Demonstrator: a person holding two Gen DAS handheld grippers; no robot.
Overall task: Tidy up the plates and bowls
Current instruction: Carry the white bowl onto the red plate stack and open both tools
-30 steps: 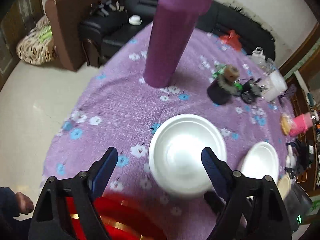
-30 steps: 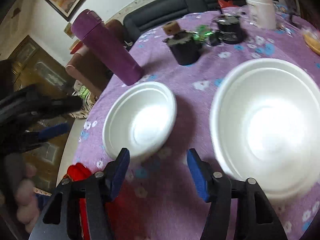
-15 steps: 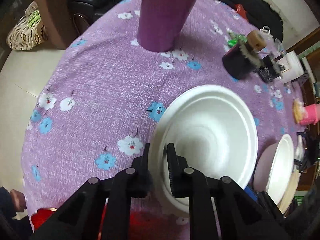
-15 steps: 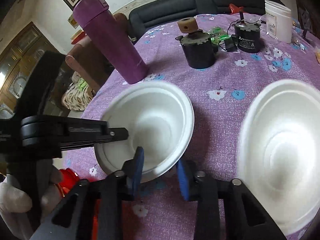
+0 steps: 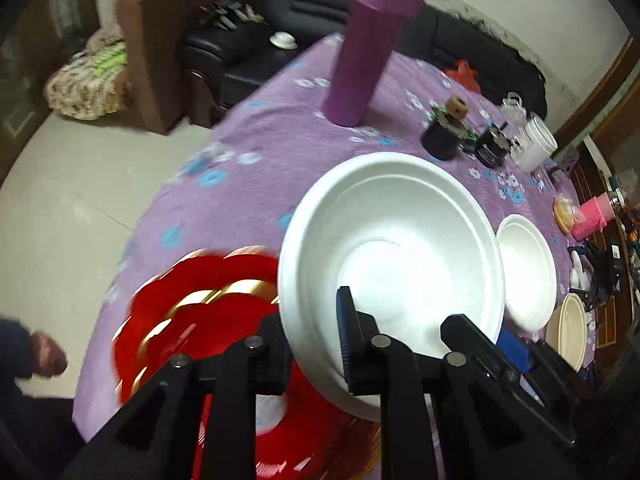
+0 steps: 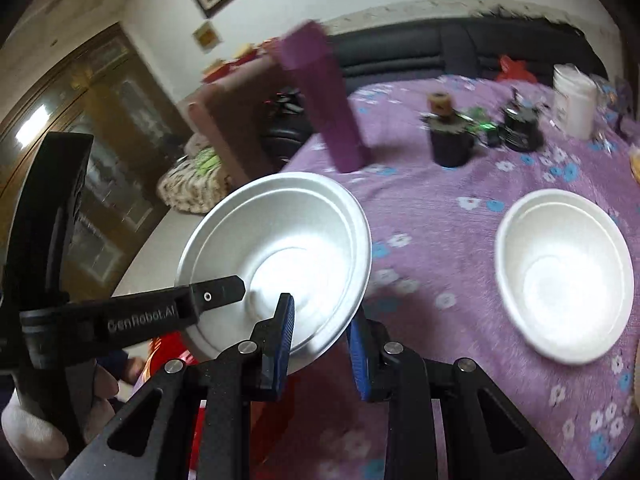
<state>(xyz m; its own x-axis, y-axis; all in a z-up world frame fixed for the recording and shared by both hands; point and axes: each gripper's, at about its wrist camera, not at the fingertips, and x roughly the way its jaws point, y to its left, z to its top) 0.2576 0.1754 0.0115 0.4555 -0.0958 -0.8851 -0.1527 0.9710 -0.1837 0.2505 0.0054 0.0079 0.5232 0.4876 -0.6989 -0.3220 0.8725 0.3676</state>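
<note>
A round table (image 5: pixel 248 148) under a purple flowered cloth stood by a black sofa (image 5: pixel 460 36) on a pale tiled floor (image 5: pixel 60 200). Both the left hand-held gripper (image 5: pixel 312 336) and the right hand-held gripper (image 6: pixel 320 332) clamped the rim of one white bowl (image 6: pixel 280 256), tilted above the cloth; a second white bowl (image 6: pixel 564 284) rested on the table.

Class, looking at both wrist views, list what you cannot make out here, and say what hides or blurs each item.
- Red plate, left wrist view: motion-blurred, partly behind the lifted white bowl.
- Label on the white jar, right wrist view: too small and blurred.
- Cream dish, left wrist view: cut off by dark gear near the edge.
</note>
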